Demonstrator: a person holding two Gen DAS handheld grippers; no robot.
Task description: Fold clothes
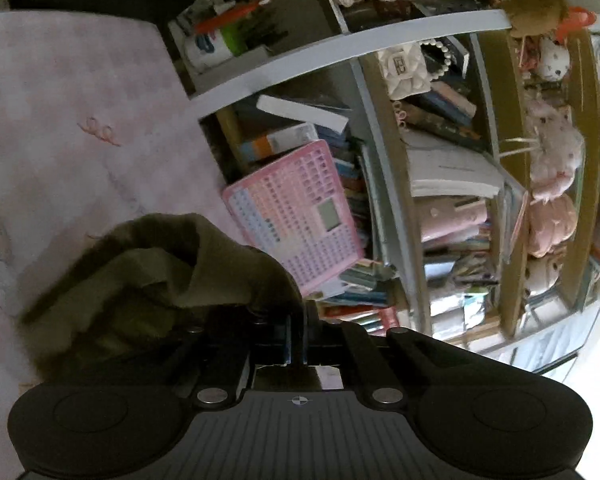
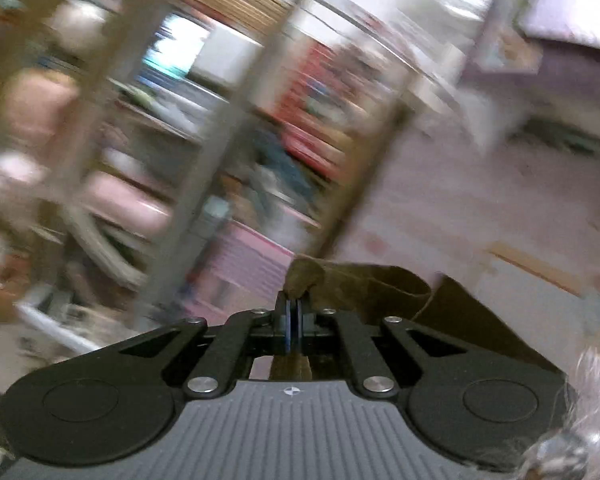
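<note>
An olive-green garment [image 1: 148, 276] hangs bunched from my left gripper [image 1: 298, 320], whose jaws are shut on its edge; the cloth drapes to the left over the pale pink bedspread [image 1: 80, 120]. In the right wrist view, which is blurred by motion, my right gripper [image 2: 294, 304] is shut on another edge of the same olive garment [image 2: 364, 284]. That cloth trails away to the right below the gripper. Both grippers are lifted above the bed and point toward a bookshelf.
A crowded bookshelf [image 1: 420, 160] with books, plush toys [image 1: 552, 168] and a pink toy keyboard [image 1: 300, 216] stands just beyond the bed. A white shelf rail [image 1: 340, 44] crosses the view. Pink bedding [image 2: 500, 208] fills the right of the right wrist view.
</note>
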